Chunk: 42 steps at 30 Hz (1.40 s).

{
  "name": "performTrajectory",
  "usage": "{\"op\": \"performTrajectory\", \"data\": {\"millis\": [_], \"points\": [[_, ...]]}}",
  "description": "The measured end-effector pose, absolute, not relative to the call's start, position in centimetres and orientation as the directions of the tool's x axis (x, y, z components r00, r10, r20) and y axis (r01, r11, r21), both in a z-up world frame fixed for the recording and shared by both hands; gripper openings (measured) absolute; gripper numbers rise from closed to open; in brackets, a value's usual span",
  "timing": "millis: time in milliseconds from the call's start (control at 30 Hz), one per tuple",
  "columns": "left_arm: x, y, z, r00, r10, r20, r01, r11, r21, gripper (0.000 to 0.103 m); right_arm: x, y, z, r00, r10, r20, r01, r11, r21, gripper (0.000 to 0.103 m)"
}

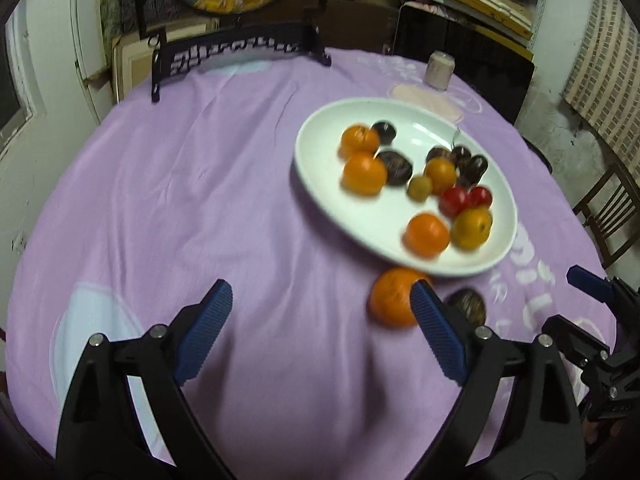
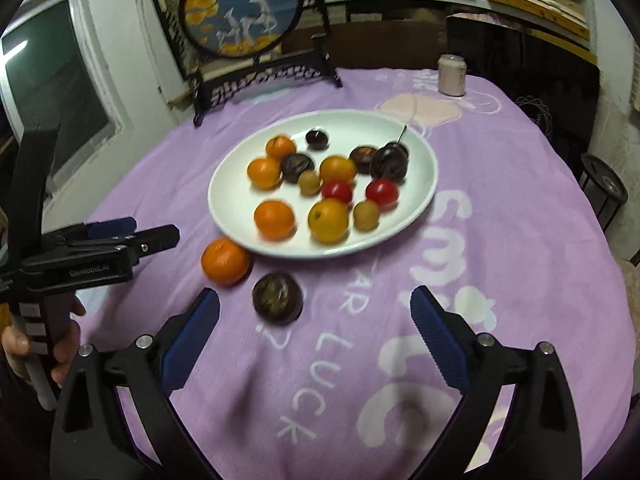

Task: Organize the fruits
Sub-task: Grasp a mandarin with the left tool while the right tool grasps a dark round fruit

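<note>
Surface: round table under a purple tablecloth (image 2: pixel 500 184) printed with white lettering; the cloth is creased toward the near edge.
Plate (image 2: pixel 240 224): white, oval, set at mid-table; its near rim lies just behind the two loose fruits.
Plate contents: oranges, dark round fruits, two red ones and small yellow-green ones, lying loosely with bare white patches between them; blur hides finer detail.
Loose orange (image 2: pixel 225 261): on the cloth, just beside the plate's near-left rim; whether it touches the rim cannot be told.
Loose dark fruit (image 2: pixel 277 298): on the cloth, near the orange, a little nearer the right wrist camera, apart from the plate.
Left gripper (image 1: pixel 322 300): released, blue pads spread wide, nothing between them; its right pad overlaps the loose orange in the left wrist view, and contact cannot be told.
Right gripper (image 2: pixel 316 306): released, jaws wide apart; the dark fruit sits ahead of its left pad, not pressed.
Hand (image 2: pixel 60 344): grips the handle of the left tool, seen at the left edge of the right wrist view.
Open room: bare cloth to the left of the plate and in front of both tools.
Far edge: a dark carved stand (image 2: pixel 264 76) holding a round painted panel (image 2: pixel 240 8), and a small pale jar (image 2: pixel 452 76), well apart from the plate.
Surroundings: a wooden chair (image 1: pixel 608 216) stands off the table's right side in the left wrist view.
</note>
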<state>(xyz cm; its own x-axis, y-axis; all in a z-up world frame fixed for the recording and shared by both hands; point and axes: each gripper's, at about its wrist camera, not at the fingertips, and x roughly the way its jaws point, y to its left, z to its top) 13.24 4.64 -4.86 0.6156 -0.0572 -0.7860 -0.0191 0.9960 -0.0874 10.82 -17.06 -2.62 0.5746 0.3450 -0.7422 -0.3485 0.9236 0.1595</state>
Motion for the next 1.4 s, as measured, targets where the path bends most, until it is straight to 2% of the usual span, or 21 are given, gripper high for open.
{"op": "performTrajectory", "data": {"millis": [467, 600, 667, 700, 800, 1000, 1200, 1400], "points": [[10.7, 8.4, -4.4, 0.638, -0.027, -0.769, -0.077, 0.992, -0.098, 0.092, 11.9, -11.8, -6.0, 0.497, 0.334, -0.801, -0.401, 0.907, 0.13, 0.094], [10.3, 9.3, -4.1, 0.643, -0.021, -0.766, -0.089, 0.991, -0.102, 0.092, 13.2, -10.8, -7.5, 0.458, 0.328, -0.826, -0.4, 0.906, 0.137, 0.056], [10.2, 9.4, -4.1, 0.643, -0.03, -0.765, -0.087, 0.99, -0.112, 0.092, 13.6, -10.4, -7.9, 0.47, 0.313, -0.826, -0.399, 0.909, 0.117, 0.05], [10.2, 9.3, -4.1, 0.642, -0.033, -0.766, -0.084, 0.99, -0.114, 0.092, 13.7, -10.3, -7.9, 0.477, 0.288, -0.83, -0.397, 0.914, 0.089, 0.04], [10.4, 8.1, -4.2, 0.633, -0.055, -0.772, -0.055, 0.992, -0.115, 0.092, 13.2, -10.9, -7.6, 0.447, 0.341, -0.827, -0.406, 0.901, 0.152, 0.04], [11.0, 3.6, -4.5, 0.623, -0.084, -0.778, 0.042, 0.996, -0.074, 0.092, 10.7, -14.6, -5.8, 0.497, 0.347, -0.796, -0.363, 0.916, 0.172, 0.04], [12.5, -1.8, -6.2, 0.607, -0.06, -0.792, 0.141, 0.99, 0.033, 0.092, 9.4, -18.9, -5.8, 0.503, 0.359, -0.786, -0.294, 0.927, 0.235, 0.04], [14.5, -3.1, -7.5, 0.578, -0.023, -0.816, 0.144, 0.987, 0.075, 0.091, 9.0, -20.7, -5.8, 0.512, 0.368, -0.776, -0.259, 0.928, 0.269, 0.04]]}}
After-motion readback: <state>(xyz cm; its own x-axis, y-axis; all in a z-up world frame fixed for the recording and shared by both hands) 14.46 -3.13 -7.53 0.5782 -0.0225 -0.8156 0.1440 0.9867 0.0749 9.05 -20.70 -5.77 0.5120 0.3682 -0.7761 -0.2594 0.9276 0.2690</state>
